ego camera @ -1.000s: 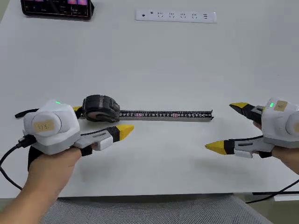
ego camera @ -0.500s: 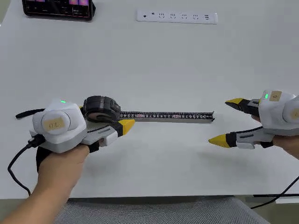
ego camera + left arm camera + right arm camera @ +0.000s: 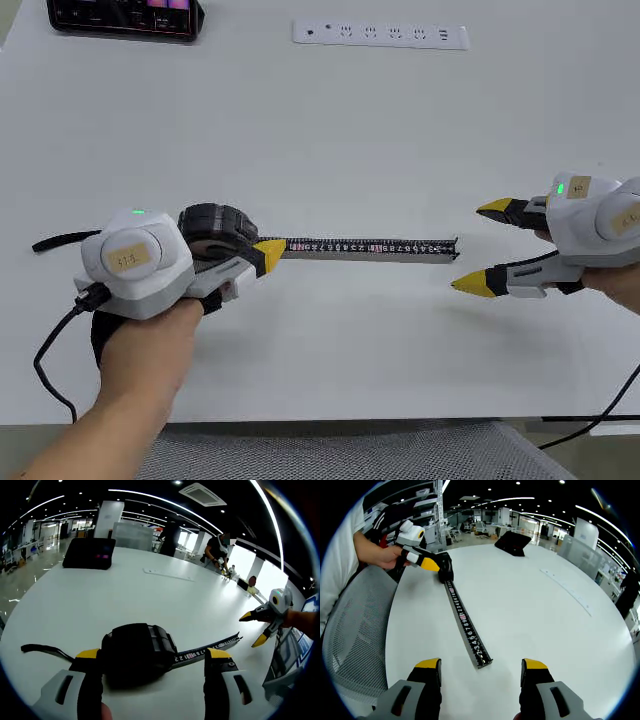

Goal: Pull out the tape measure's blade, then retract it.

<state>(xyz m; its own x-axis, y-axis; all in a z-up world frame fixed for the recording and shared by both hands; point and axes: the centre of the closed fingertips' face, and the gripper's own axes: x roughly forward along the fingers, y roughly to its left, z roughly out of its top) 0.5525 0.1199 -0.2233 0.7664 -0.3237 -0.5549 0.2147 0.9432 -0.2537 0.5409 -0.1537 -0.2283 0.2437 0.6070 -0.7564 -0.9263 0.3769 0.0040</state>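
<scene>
Head view: the tape measure (image 3: 215, 228) lies centre-left on the counter (image 3: 320, 130), its blade (image 3: 365, 246) run out rightward, the left tool (image 3: 222, 243) spread astride its case and the right tool (image 3: 482, 247) spread at the right edge beyond the blade's tip; left gripper view: the case sits low-centre between parted jaws; right gripper view: the blade's end lies low-centre, just before parted jaws.

We find the tape measure case (image 3: 137, 652) occupying the gap between the left gripper's (image 3: 153, 654) jaws. Ahead of the right gripper (image 3: 483, 246), bare table (image 3: 400, 330) runs to the blade (image 3: 370, 246) tip.
</scene>
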